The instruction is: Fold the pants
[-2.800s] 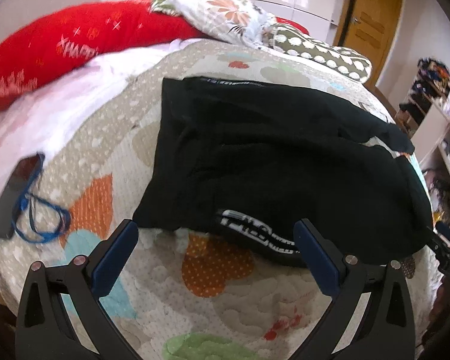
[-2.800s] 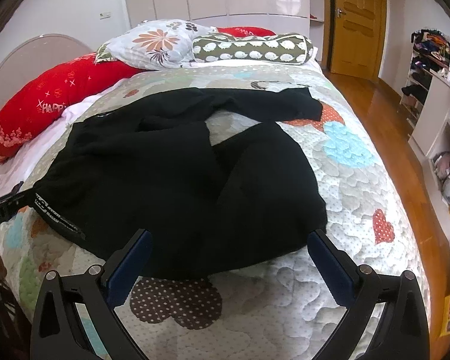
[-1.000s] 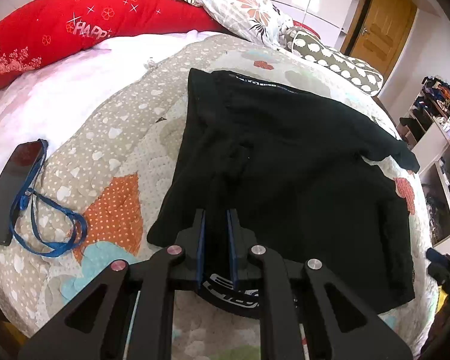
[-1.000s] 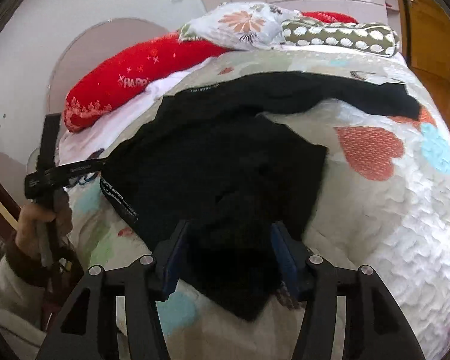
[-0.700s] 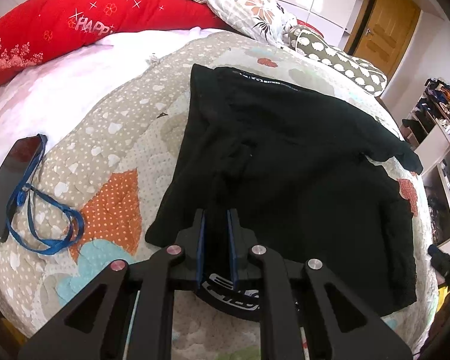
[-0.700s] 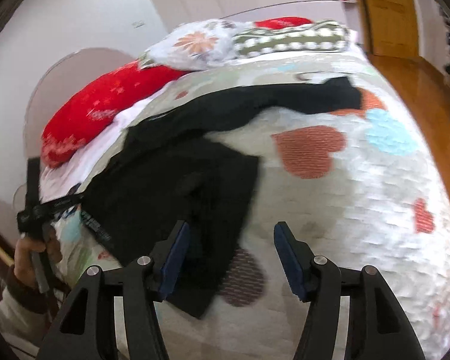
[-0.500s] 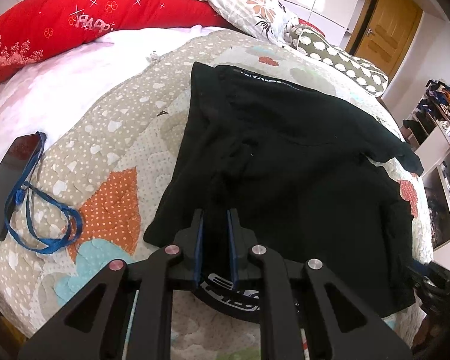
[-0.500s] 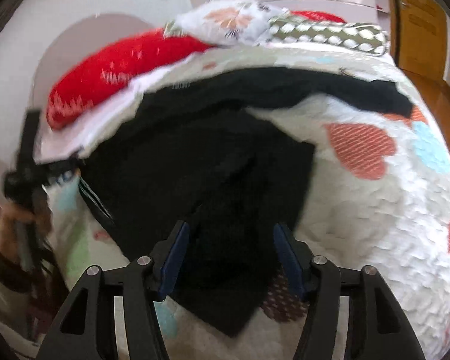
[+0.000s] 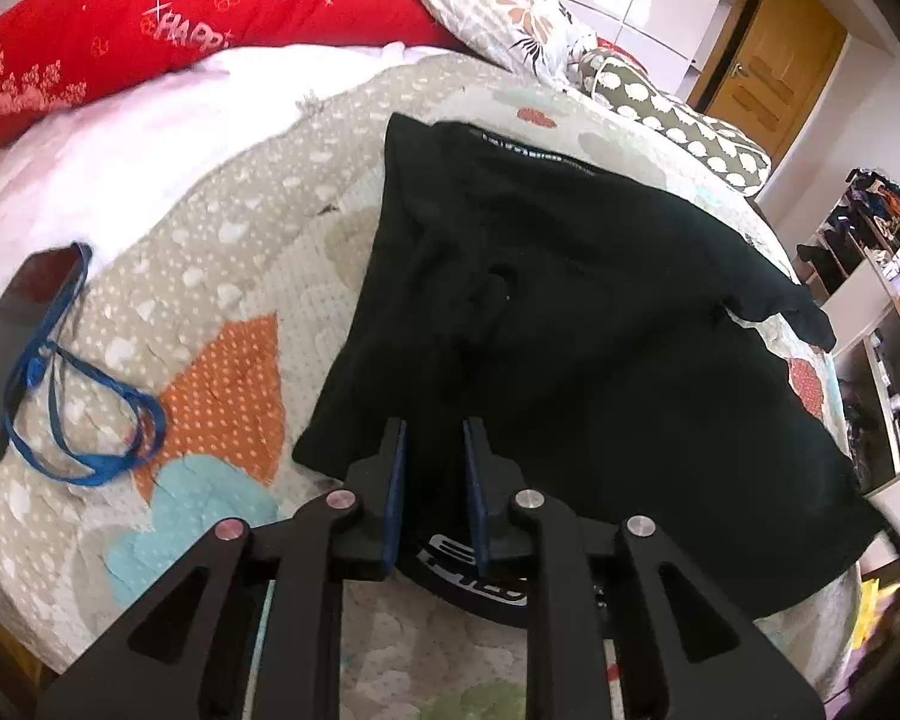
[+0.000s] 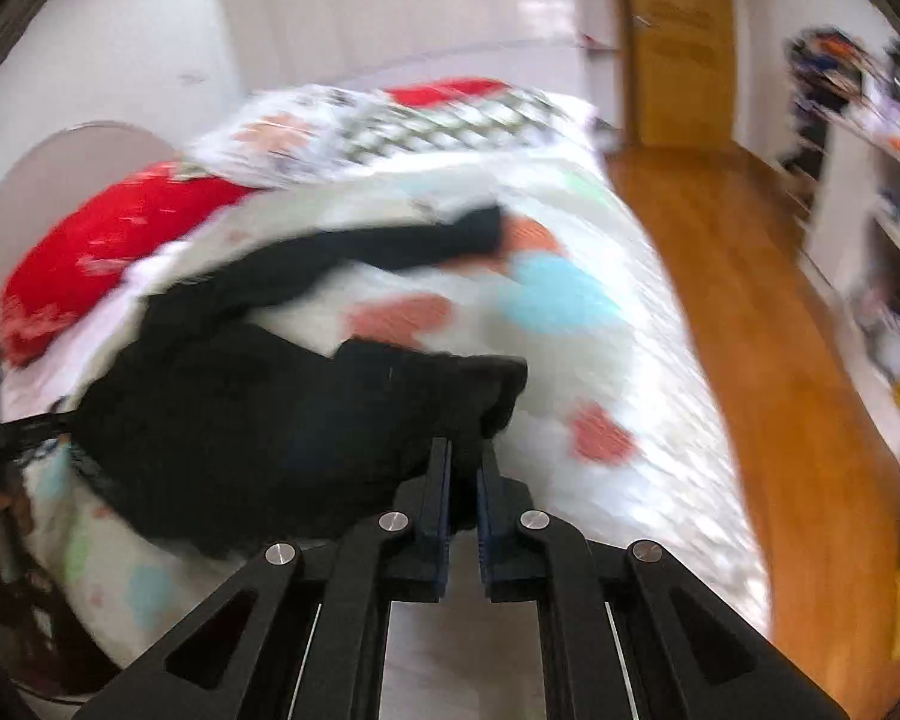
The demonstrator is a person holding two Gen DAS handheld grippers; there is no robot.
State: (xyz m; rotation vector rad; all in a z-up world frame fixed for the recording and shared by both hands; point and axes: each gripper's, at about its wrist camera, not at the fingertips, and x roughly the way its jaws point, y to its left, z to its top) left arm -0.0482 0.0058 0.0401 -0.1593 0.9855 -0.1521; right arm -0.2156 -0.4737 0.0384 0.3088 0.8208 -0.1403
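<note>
Gripping black fabric pants [image 9: 570, 312] spread on the quilted patchwork bed [image 9: 222, 312]: left gripper [image 9: 432, 480] fingers opening slightly around the waistband edge, right gripper [image 10: 463, 480] fingers clamping a leg hem. Next: probably carrying the hem across.

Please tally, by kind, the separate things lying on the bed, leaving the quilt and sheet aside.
Pillows and cushions: 3, namely the red cushion, floral pillow and sheep-print bolster
Black pants: 1
Phone: 1
Blue lanyard: 1
Total: 6
</note>
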